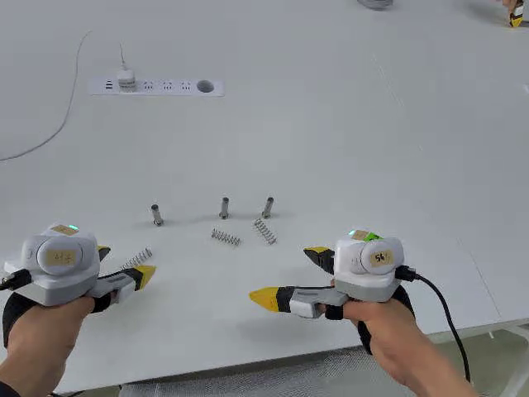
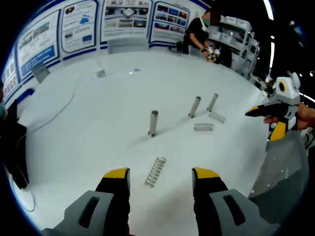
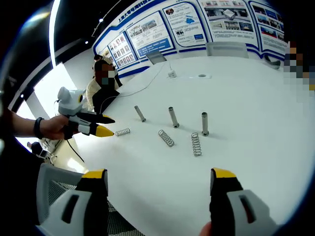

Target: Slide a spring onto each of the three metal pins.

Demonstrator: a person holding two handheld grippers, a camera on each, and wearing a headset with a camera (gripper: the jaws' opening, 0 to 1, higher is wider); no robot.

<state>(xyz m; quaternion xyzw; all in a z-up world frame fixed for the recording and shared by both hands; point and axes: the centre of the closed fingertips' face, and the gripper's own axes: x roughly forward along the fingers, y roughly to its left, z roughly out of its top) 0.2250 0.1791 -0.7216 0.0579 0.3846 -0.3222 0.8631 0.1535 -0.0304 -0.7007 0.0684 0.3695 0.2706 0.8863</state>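
Note:
Three short metal pins stand upright in a row on the white table: left pin, middle pin, right pin. Three springs lie loose in front of them: one near my left gripper, one in the middle, one by the right pin. In the left gripper view the nearest spring lies between the open yellow-tipped jaws, just ahead of them. My right gripper is open, held well short of the springs and pins, with nothing in it.
A white power strip with a plugged adapter and a grey cable lies at the far left of the table. The table's front edge runs just below my hands. A person works at a far bench.

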